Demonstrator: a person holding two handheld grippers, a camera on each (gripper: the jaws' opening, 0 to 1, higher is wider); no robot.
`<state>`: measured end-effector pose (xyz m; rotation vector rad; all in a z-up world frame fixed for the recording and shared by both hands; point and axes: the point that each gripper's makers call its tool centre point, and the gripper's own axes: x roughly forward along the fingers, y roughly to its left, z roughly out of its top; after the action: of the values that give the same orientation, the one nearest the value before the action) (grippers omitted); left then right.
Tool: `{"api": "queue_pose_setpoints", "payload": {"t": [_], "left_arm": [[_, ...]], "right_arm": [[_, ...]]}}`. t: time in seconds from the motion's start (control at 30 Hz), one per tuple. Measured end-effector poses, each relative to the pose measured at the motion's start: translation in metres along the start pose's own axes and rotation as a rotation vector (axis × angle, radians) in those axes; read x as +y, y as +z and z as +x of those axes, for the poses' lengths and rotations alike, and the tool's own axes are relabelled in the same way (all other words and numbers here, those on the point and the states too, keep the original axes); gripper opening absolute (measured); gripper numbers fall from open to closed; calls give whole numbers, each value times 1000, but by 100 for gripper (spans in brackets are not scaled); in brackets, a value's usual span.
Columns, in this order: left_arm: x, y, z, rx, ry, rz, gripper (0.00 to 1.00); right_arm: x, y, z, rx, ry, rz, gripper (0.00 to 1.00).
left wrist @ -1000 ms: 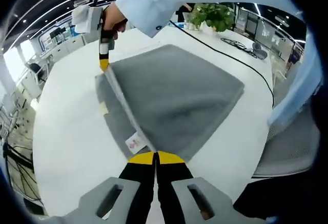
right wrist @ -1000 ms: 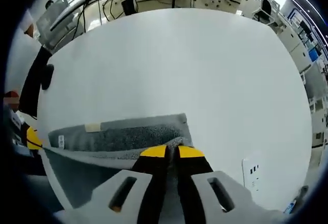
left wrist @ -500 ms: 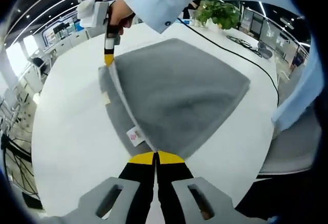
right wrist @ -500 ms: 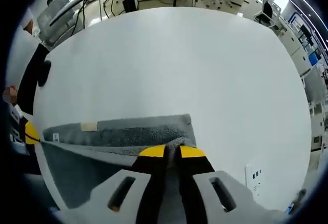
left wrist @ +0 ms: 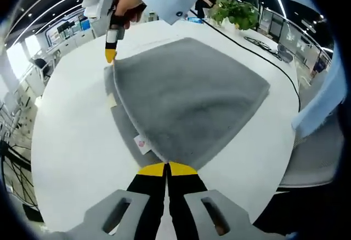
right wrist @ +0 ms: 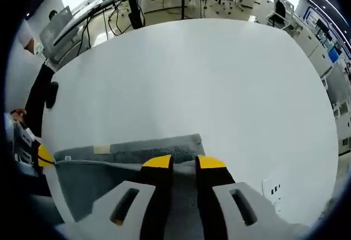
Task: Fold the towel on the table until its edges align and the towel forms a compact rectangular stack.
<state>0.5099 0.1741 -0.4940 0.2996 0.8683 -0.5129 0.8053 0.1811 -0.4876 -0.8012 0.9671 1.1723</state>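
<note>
On white table [left wrist: 66, 141]: grey towel [left wrist: 186, 97], folded over, upper layer short of lower edge. Left gripper [left wrist: 165, 169] clamped shut on near towel corner beside small label [left wrist: 141, 143]. Right gripper [right wrist: 184, 162] parted, jaws apart over far corner, gripping nothing clearly; towel edge lying between them.

No words, numbers or brand names can be read anywhere. A small white care tag [left wrist: 142, 144] sewn to the near edge of the grey towel [left wrist: 186, 97] carries a pinkish mark, too small and blurred to make out. A second, beige tag [left wrist: 112, 101] sits farther along the same edge and looks blank. In the right gripper view the same beige tag [right wrist: 101, 149] appears on the towel's far edge, again with nothing legible.
</note>
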Motion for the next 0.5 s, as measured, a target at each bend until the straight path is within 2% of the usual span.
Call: {"api": "queue_pose_setpoints", "payload": {"t": [0.07, 0.13, 0.2, 0.27, 0.4, 0.5], "left_arm": [[0, -1, 0, 2, -2, -2, 0], [1, -1, 0, 1, 0, -4, 0], [1, -1, -1, 1, 1, -6, 0], [1, -2, 0, 0, 1, -6, 0], [2, -2, 0, 2, 0, -7, 0], [3, -2, 0, 2, 1, -8, 0]], "right_arm": [[5, 0, -5, -15, -9, -1, 16], [-6, 3, -2, -30, -31, -18, 17], [-5, 5, -6, -43, -42, -26, 17], [-14, 9, -4, -52, -42, -17, 17], [-4, 4, -12, -61, -58, -24, 16], [-7, 7, -13, -67, -62, -28, 16]]}}
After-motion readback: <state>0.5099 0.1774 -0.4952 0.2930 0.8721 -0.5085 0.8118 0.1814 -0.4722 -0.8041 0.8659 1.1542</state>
